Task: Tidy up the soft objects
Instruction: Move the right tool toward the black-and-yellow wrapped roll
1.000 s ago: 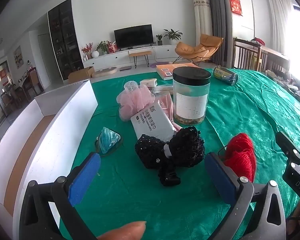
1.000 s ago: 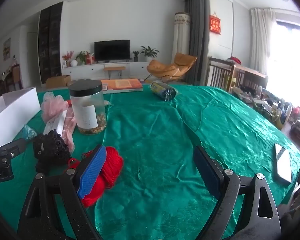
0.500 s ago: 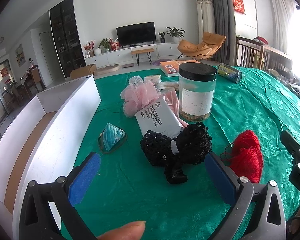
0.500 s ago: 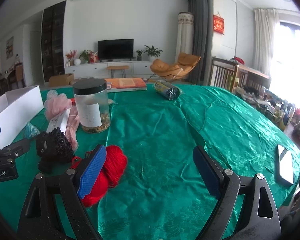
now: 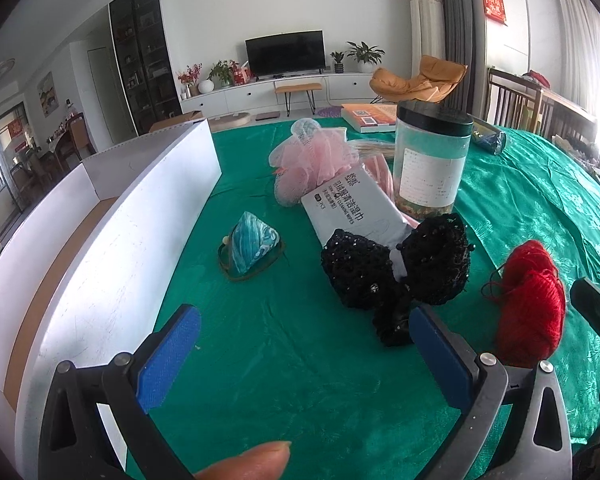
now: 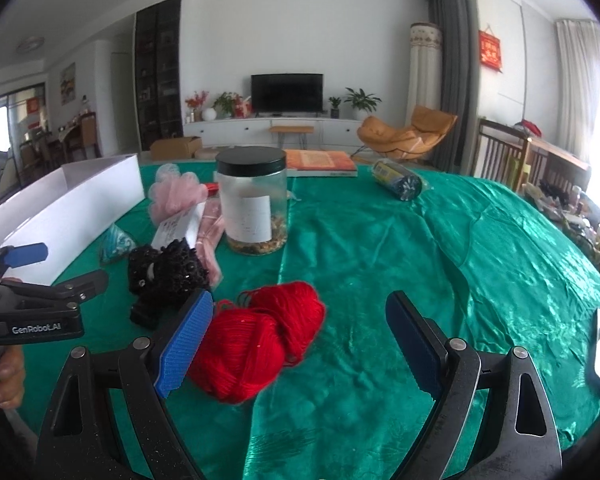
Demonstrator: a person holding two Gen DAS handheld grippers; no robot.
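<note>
The left gripper (image 5: 300, 354) hangs low over the green tablecloth (image 5: 292, 360) with its two blue fingers (image 5: 168, 356) spread wide and nothing between them. The right gripper (image 6: 300, 344) is spread wide too and holds nothing. The soft things lie in a bunch on the cloth: a black fuzzy bow (image 5: 396, 270), red yarn (image 6: 256, 340), a pink puff (image 5: 312, 160) and a little blue pouch (image 5: 252, 250). The white box (image 5: 112, 240) stands along the left side, and it is probably where the soft things go. The yarn sits just in front of the right gripper, close to its left finger, so it looks like the next thing to pick up. To do this well, slide a bit left so the yarn is in the middle, go down over it, and squeeze gently. Keep away from the jar (image 6: 252, 204), which is hard, not soft.
</note>
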